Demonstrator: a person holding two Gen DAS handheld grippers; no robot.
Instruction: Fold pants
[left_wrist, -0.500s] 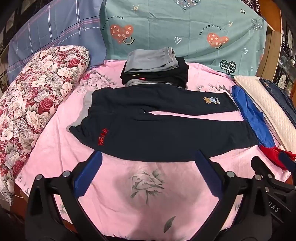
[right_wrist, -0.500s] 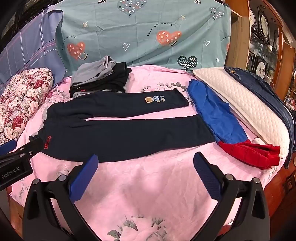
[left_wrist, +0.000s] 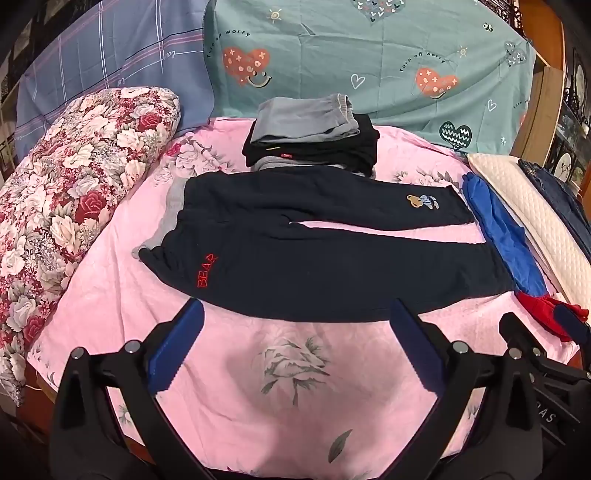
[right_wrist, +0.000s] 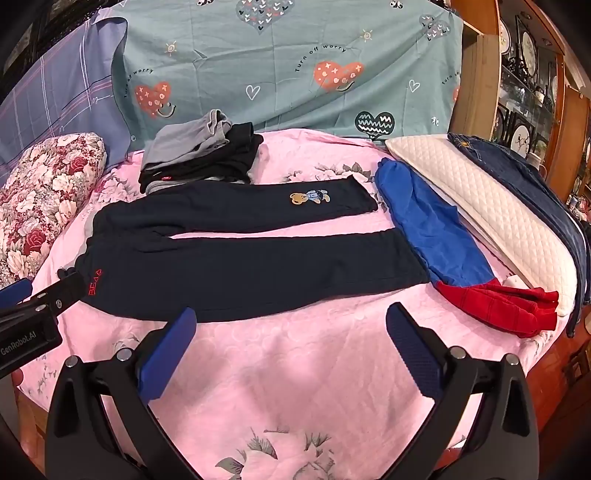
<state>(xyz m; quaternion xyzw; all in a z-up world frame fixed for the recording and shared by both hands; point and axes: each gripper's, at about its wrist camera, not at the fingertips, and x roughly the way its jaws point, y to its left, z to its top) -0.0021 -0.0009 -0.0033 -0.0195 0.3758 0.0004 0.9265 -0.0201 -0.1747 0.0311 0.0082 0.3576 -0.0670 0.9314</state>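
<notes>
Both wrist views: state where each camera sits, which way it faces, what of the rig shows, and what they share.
Left wrist: sits on the left gripper, facing across the pink bedsheet at the navy pants; its open blue fingers frame the bottom, the right gripper's edge at lower right.
Right wrist: sits on the right gripper, further right, facing the same way; the left gripper enters at left.
Shared: pants, folded clothes stack, blue garment, floral pillow.
</notes>
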